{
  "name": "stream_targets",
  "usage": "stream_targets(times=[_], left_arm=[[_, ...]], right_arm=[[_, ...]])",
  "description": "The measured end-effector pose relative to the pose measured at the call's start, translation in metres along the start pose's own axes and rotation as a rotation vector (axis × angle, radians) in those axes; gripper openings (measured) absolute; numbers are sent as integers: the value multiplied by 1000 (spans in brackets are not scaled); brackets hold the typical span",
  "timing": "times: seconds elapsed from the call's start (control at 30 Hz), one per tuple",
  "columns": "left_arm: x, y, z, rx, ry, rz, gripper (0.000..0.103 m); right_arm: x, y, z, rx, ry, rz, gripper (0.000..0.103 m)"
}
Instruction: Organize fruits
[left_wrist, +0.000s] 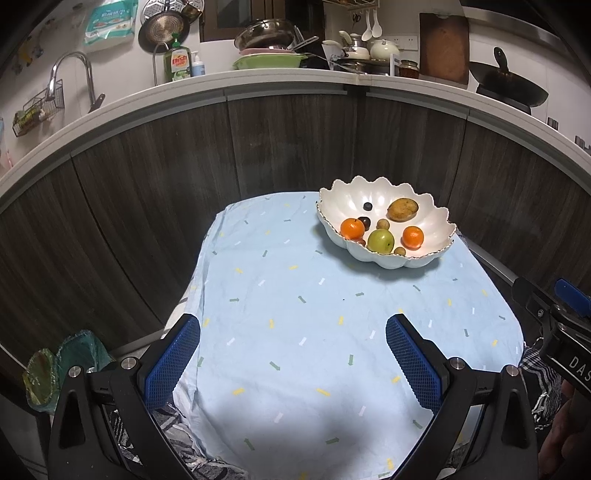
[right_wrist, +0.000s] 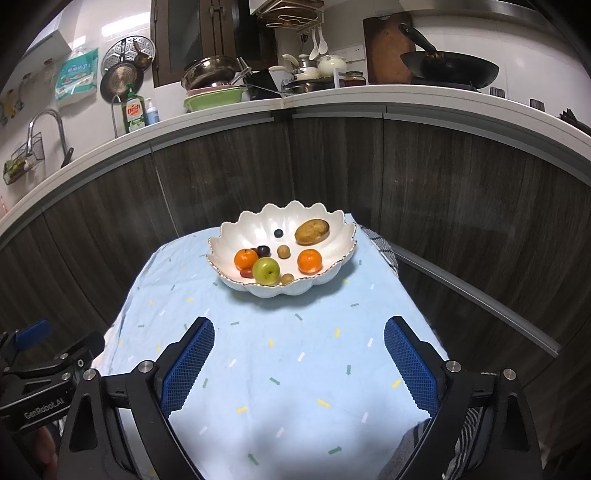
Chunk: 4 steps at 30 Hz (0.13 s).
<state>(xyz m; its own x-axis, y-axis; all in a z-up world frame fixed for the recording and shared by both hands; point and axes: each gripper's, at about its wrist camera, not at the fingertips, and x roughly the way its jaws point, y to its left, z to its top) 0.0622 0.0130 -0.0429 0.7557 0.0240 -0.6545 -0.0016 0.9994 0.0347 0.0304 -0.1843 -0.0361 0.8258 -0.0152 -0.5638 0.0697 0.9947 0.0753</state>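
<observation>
Left wrist view: the left gripper (left_wrist: 293, 334) hovers above a pale blue tablecloth with small coloured dashes (left_wrist: 295, 314), its blue-padded jaws spread wide with nothing between them. Far ahead and to the right, near the table's far corner, sits a white scalloped ceramic bowl (left_wrist: 436, 218). Inside it lie two oranges (left_wrist: 352, 228), a green apple (left_wrist: 380, 240), a brownish oval fruit, perhaps a mango (left_wrist: 402, 209), and several small dark and tan round fruits (too small to name). The right gripper's black body shows at the right edge.

Right wrist view: the right gripper (right_wrist: 299, 334) is also wide open and holds nothing, aimed almost straight at the same bowl, which is well apart from its fingertips. No fruit lies loose on the cloth.

Judging by this, every fruit seems already gathered, so the step is likely a final check or retreat. To do it well, keep both grippers high and clear of the bowl's fragile rim, and avoid dragging the loose cloth, which could slide the bowl toward the edge.
</observation>
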Motion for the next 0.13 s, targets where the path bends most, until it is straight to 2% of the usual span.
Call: stream_targets(times=[0.13], left_arm=[[1, 0, 0, 1, 2, -6, 102]], right_arm=[[0, 0, 0, 0, 0, -1, 94]])
